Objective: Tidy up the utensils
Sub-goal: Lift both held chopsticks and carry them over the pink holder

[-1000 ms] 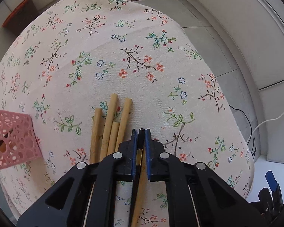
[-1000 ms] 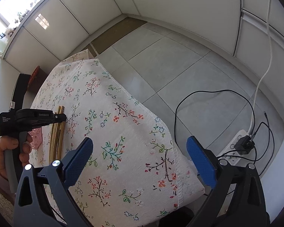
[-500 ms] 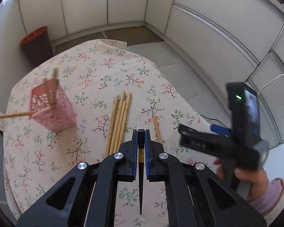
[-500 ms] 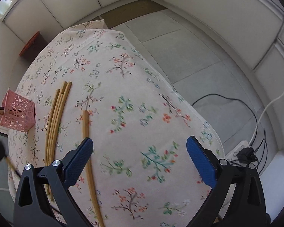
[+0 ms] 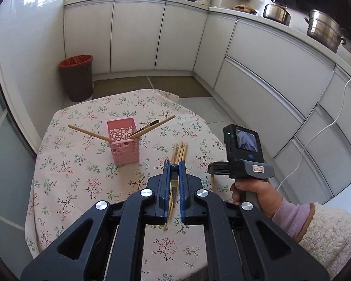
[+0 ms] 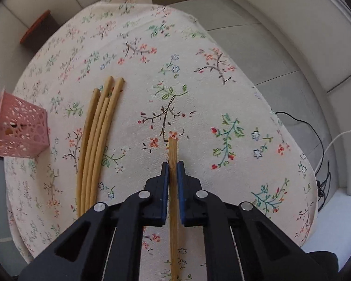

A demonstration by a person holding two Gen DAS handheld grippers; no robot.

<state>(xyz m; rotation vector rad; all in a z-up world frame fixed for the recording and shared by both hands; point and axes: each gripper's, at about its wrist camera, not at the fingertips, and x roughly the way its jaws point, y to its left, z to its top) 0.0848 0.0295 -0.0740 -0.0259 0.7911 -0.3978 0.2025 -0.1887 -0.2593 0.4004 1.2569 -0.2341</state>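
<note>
I count four pale wooden chopsticks lying flat on the cloth, side by side and touching, thick ends pointing away from me. To their left stands the pink perforated holder — square, upright, open-topped. Three sticks lean out of it: one long pale one to the left, one to the right, plus a darker one beside that. A single chopstick lies apart to the right of the bundle, roughly parallel to it. One dark-tipped chopstick hangs point-down — tip colour hard to judge in shadow.
</note>
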